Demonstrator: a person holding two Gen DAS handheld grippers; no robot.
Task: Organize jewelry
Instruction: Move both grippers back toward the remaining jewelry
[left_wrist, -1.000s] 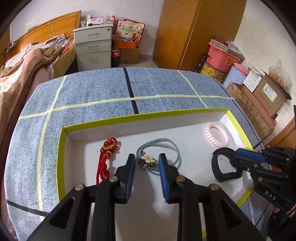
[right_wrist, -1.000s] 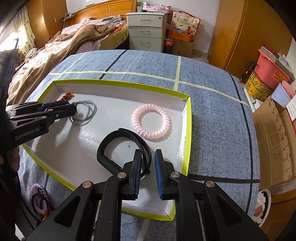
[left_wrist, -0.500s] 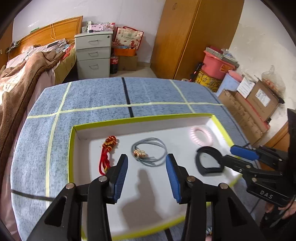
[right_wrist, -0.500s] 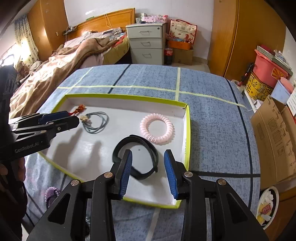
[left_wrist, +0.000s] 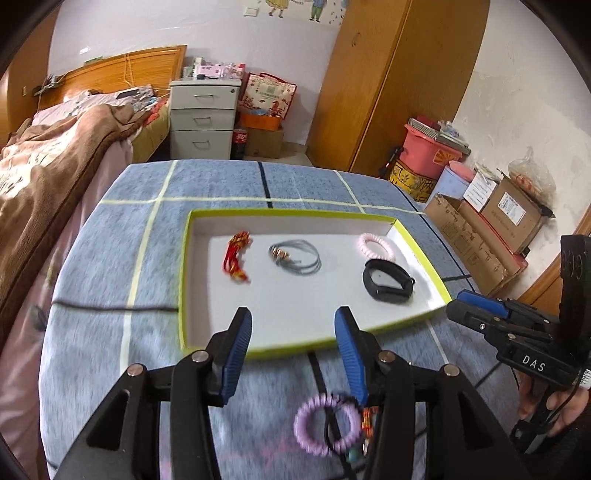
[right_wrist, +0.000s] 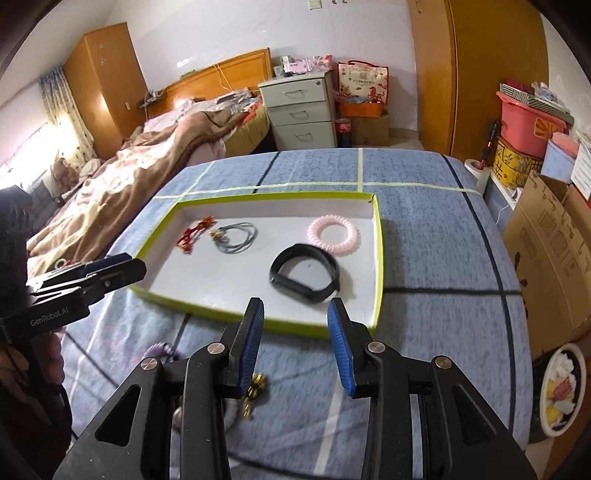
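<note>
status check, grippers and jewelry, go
Left gripper and right gripper open, empty, jaws just opened. Four pieces in tray; purple coil waits outside. Nothing blocking.

bed (right_wrist: 155, 162) | drawer unit (left_wrist: 202, 117) | cola bottle (right_wrist: 343, 132), probably | cardboard boxes (left_wrist: 476, 236)

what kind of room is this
Most likely a home bedroom: a bed with a brown blanket stands beside a grey drawer unit, with a wooden wardrobe behind. The work surface is a blue-covered table holding a shallow tray of jewelry.
</note>
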